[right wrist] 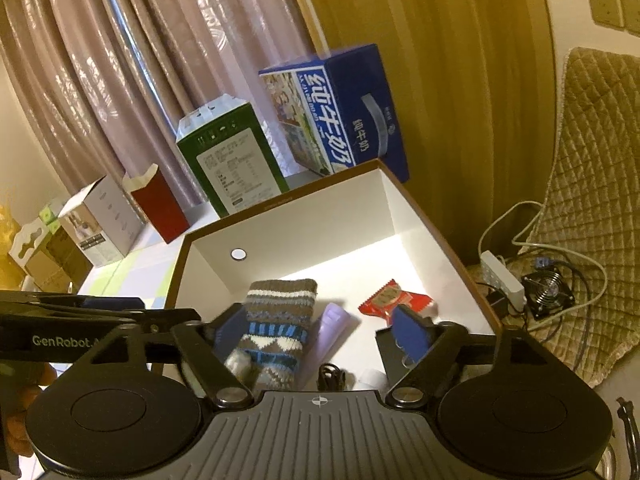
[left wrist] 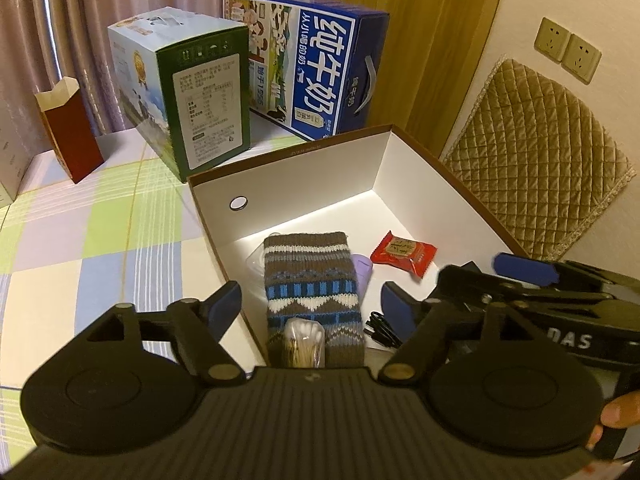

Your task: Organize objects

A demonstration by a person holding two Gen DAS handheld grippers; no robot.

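Note:
An open white box with a brown rim holds a knitted patterned pouch, a red snack packet, a purple item, a black cable and a pack of cotton swabs. My left gripper is open above the pouch, its pads clear of it. My right gripper is open over the box, and nothing is held. Each gripper shows at the edge of the other's view.
Behind the box stand a blue milk carton, a green-sided carton and a red paper box on a checked cloth. A quilted cushion, a power strip and a small fan lie to the right.

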